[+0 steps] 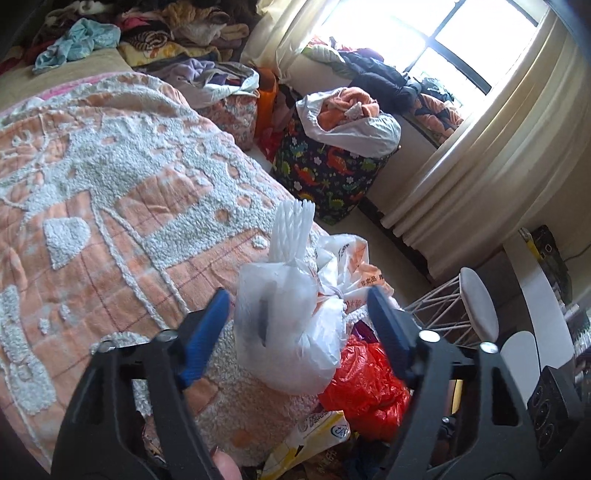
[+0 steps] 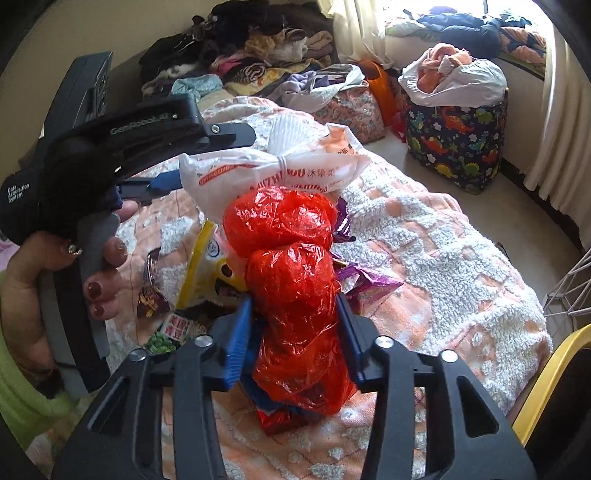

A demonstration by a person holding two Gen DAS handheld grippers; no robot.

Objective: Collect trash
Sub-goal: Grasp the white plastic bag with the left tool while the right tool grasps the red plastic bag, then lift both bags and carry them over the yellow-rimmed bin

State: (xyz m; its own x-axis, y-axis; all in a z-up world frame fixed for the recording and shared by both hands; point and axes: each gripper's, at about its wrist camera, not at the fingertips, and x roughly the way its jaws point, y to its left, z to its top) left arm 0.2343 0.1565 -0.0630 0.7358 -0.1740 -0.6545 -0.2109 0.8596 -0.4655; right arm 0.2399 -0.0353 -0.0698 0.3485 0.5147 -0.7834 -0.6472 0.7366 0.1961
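A heap of trash lies on the orange and white bedspread (image 1: 110, 192). In the left wrist view a translucent white plastic bag (image 1: 288, 332) stands between the blue fingers of my left gripper (image 1: 298, 295); the left pad is at its edge and the right pad stands clear, so the gripper is open. Behind it lies a knotted white bag with orange print (image 1: 354, 266), and a red plastic bag (image 1: 365, 387) lies to its right. In the right wrist view my right gripper (image 2: 293, 301) is shut on the red plastic bag (image 2: 291, 280), both pads pressing its sides. Snack wrappers (image 2: 207, 258) lie beside it.
A dinosaur-print bag (image 1: 325, 173) stuffed with clothes stands on the floor beyond the bed. Heaped clothes (image 1: 166, 33) cover the bed's far end. A white wire stool (image 1: 476, 306) is at the right, and a yellow chair edge (image 2: 546, 376) sits near my right gripper.
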